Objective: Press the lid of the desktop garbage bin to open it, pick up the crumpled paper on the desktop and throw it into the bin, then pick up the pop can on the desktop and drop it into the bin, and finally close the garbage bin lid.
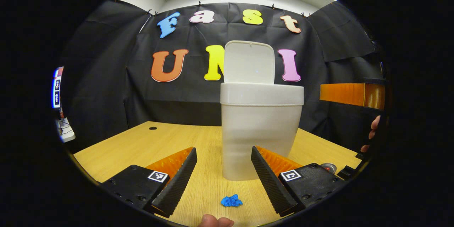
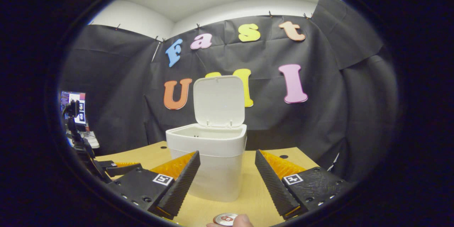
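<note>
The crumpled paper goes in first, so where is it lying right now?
In the left gripper view the blue crumpled paper lies on the wooden desk, just in front of the open white bin, between the open left gripper fingers.

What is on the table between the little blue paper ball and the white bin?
Nothing: in the left gripper view, only bare wooden table separates the crumpled blue paper ball from the white plastic bin.
</note>
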The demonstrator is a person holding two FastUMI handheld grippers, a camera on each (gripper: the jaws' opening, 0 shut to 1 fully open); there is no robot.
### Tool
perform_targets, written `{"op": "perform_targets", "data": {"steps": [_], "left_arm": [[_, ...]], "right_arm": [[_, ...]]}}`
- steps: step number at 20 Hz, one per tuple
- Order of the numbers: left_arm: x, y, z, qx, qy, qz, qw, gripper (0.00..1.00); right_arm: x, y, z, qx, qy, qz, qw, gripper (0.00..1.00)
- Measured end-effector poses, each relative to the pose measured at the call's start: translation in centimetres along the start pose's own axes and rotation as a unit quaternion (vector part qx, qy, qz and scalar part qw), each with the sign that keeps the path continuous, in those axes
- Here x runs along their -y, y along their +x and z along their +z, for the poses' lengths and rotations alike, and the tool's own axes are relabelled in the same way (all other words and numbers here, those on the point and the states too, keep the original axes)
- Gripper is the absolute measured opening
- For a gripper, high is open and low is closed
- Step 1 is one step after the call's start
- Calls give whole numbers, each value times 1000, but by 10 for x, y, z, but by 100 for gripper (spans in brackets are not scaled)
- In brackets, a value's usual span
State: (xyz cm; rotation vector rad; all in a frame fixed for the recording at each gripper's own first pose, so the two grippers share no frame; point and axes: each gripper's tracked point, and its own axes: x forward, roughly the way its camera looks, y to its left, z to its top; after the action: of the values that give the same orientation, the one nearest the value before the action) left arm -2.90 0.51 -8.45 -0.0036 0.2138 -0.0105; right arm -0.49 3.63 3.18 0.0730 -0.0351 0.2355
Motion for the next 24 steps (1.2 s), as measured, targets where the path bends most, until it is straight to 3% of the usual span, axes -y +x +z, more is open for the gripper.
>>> {"op": "perform_targets", "data": {"steps": [4,14,21,24], "left_arm": [[12,-2,-39,-53,-3,-17,998,99],[15,-7,-118,-149,1,-13,989,100],[18,-7,-144,-181,-18,-10,983,99],[16,-6,-146,-180,-8,-4,984,90]], "right_arm": [[13,-8,-25,-12,-14,-9,1000,97],[33,-35,-77,-36,-11,-25,999,96],[32,-45,-95,-46,-7,-28,999,97],[32,-49,-103,-46,-5,-29,998,96]]}}
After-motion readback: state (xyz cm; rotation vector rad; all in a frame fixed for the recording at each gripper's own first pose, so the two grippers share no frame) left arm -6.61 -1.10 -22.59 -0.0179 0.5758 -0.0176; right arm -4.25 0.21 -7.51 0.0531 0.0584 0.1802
